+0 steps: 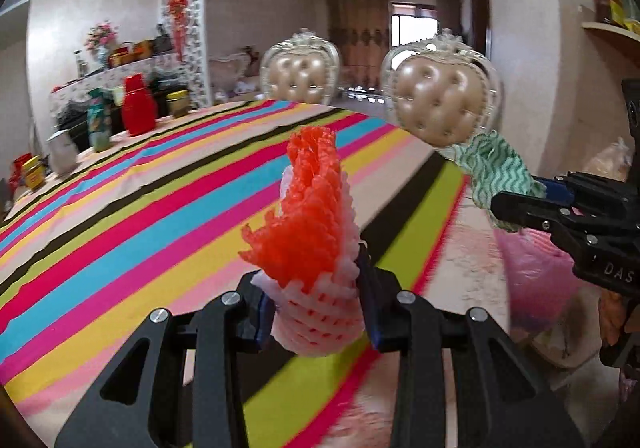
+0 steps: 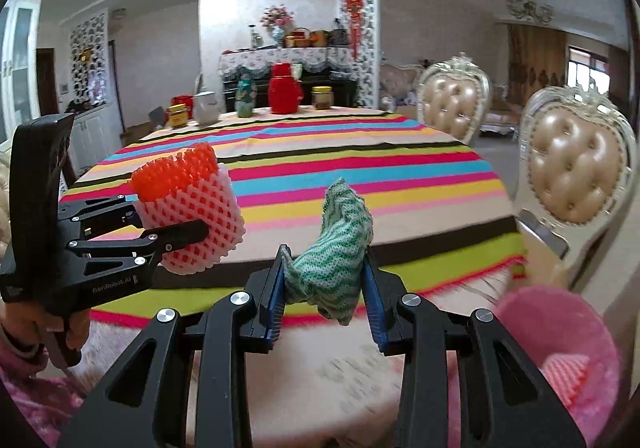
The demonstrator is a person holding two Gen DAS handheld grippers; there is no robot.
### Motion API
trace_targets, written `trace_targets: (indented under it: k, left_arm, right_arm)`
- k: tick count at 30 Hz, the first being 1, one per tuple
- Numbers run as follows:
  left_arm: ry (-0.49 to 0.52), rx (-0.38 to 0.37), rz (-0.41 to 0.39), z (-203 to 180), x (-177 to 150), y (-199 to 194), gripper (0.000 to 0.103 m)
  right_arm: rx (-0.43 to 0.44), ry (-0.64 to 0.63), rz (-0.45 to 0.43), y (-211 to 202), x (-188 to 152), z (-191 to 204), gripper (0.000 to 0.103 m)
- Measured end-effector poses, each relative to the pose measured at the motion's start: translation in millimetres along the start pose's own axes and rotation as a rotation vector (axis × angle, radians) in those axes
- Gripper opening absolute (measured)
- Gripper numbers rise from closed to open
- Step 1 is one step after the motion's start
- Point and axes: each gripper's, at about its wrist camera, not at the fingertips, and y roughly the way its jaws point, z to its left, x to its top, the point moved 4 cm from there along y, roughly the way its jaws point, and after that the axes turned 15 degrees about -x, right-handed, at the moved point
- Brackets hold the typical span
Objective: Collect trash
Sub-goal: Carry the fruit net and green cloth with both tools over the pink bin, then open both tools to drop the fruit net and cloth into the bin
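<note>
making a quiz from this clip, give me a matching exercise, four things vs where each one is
Things:
1. foam fruit net
2. green wavy cloth
3. red thermos
4. pink bin

Places:
A. far end of the striped table
B. held in the right gripper
C. low at the right, beyond the table edge
D. held in the left gripper

Pairs: 1-D, 2-B, 3-A, 4-C
</note>
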Motion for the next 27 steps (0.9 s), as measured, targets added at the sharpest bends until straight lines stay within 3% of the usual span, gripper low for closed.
trace_targets:
  k: [20,27]
  left_arm:
    - [0.165,-0.306,0.030,-144.4,32.1,75.6,0.035]
    - [0.190,-0.395,0.026,-186.1,50.9,107.7,0.036]
  right_arm:
    - [-0.335,0.216,0.022,-45.6,-41.0,-167.6,0.036]
    - [-0.393,0.291,0.036,-49.4,-54.0,-208.8,0.037]
